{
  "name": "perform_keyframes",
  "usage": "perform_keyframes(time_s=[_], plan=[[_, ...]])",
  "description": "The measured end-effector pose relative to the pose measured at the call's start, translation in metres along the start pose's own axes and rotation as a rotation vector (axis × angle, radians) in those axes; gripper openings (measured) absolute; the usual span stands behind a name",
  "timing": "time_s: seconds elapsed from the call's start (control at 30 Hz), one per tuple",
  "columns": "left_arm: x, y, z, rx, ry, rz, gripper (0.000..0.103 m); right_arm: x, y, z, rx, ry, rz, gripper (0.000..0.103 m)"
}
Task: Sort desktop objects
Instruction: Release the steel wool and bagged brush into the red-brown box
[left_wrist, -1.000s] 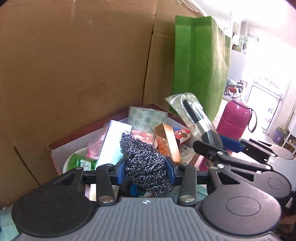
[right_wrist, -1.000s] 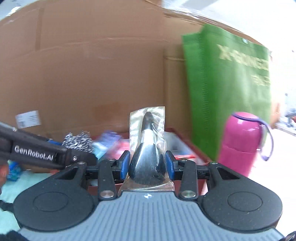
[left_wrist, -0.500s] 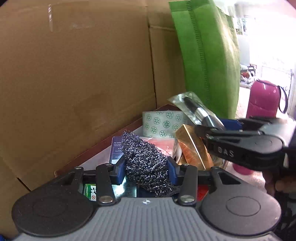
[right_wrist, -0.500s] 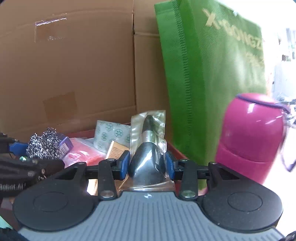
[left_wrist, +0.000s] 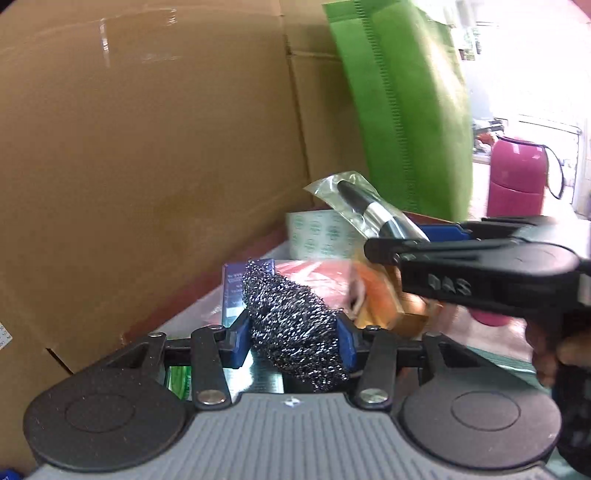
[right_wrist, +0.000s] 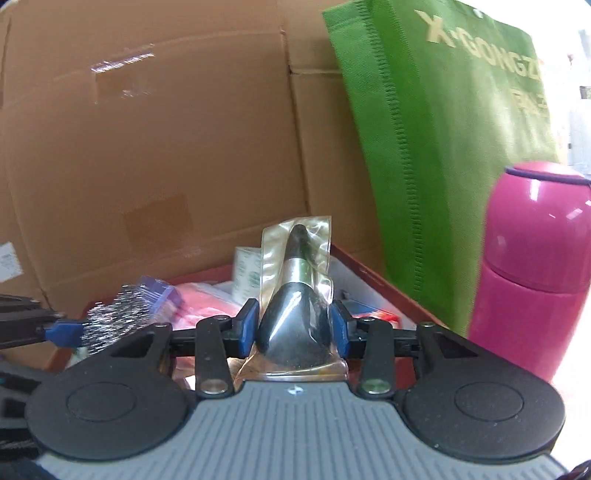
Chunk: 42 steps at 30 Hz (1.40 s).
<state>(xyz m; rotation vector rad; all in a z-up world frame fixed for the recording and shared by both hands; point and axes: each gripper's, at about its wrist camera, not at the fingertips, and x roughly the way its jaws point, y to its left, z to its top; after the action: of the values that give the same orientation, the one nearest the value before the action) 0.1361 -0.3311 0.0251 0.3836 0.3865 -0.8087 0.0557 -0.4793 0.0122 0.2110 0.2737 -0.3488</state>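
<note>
Over the crowded tray (right_wrist: 384, 284), the left gripper (left_wrist: 293, 332) pinched a steel scourer (left_wrist: 291, 321) and the right gripper (right_wrist: 293, 328) a bagged brush (right_wrist: 299, 295); the slick bag risked slipping.

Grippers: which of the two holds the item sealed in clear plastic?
The right gripper: it clamps the bagged brush. The left gripper grips a bare steel wool scourer.

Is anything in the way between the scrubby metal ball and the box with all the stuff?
Nothing visible. The left gripper holds the steel wool above the red-rimmed box, and the right gripper, with its bagged brush, is beside it.
</note>
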Motion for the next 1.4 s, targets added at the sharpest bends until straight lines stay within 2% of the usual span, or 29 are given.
perform_keyframes(time_s=[0.07, 0.17, 0.33, 0.43, 0.53, 0.6, 0.73, 0.9, 0.93, 1.0, 1.03, 1.07, 1.1, 1.13, 1.17, 1.27, 1.33, 1.4], plan=[[0.003, 0.005, 0.001, -0.019, 0.002, 0.001, 0.052, -0.002, 0.009, -0.001, -0.02, -0.011, 0.034, 0.04], [0.007, 0.004, -0.003, 0.034, -0.01, 0.028, 0.059, 0.001, 0.018, -0.005, -0.03, -0.008, 0.085, 0.041], [0.01, -0.002, -0.014, 0.106, -0.029, 0.067, 0.064, 0.015, 0.031, -0.006, -0.092, -0.025, 0.078, 0.043], [0.002, -0.001, -0.019, 0.104, -0.035, 0.05, 0.069, 0.016, 0.029, -0.01, -0.076, -0.024, 0.078, 0.046], [-0.003, 0.002, -0.023, 0.082, -0.029, 0.037, 0.075, 0.008, 0.027, -0.013, -0.073, -0.026, 0.086, 0.053], [-0.006, 0.005, -0.024, 0.044, -0.025, 0.032, 0.076, 0.004, 0.027, -0.011, -0.09, -0.015, 0.075, 0.056], [-0.012, 0.01, -0.028, -0.004, -0.02, 0.012, 0.078, -0.013, 0.026, -0.013, -0.106, -0.027, 0.063, 0.068], [-0.023, 0.01, -0.03, -0.067, -0.042, -0.018, 0.078, -0.041, 0.016, -0.016, -0.059, -0.06, 0.06, 0.069], [-0.026, 0.011, -0.03, -0.079, -0.049, -0.022, 0.078, -0.046, 0.015, -0.017, -0.055, -0.064, 0.058, 0.068], [-0.027, 0.012, -0.029, -0.108, -0.063, -0.023, 0.078, -0.046, 0.015, -0.017, -0.056, -0.06, 0.041, 0.059], [-0.03, 0.014, -0.03, -0.129, -0.07, -0.021, 0.076, -0.045, 0.015, -0.017, -0.061, -0.049, 0.036, 0.051], [-0.033, 0.016, -0.029, -0.148, -0.074, -0.026, 0.069, -0.044, 0.015, -0.017, -0.062, -0.036, 0.031, 0.041], [-0.034, 0.017, -0.029, -0.169, -0.073, -0.038, 0.064, -0.043, 0.014, -0.019, -0.06, -0.022, 0.026, 0.038], [-0.035, 0.019, -0.028, -0.188, -0.068, -0.053, 0.058, -0.041, 0.014, -0.02, -0.061, -0.008, 0.025, 0.037], [-0.035, 0.019, -0.027, -0.201, -0.061, -0.062, 0.057, -0.04, 0.016, -0.021, -0.067, -0.007, 0.024, 0.036], [-0.031, 0.013, -0.024, -0.181, -0.059, -0.037, 0.058, -0.036, 0.024, -0.02, -0.093, 0.001, 0.047, 0.034], [-0.025, 0.01, -0.023, -0.181, -0.043, -0.034, 0.05, -0.03, 0.028, -0.021, -0.098, 0.011, 0.063, 0.032], [-0.021, 0.008, -0.023, -0.183, -0.027, -0.037, 0.052, -0.026, 0.027, -0.022, -0.089, 0.019, 0.051, 0.031]])
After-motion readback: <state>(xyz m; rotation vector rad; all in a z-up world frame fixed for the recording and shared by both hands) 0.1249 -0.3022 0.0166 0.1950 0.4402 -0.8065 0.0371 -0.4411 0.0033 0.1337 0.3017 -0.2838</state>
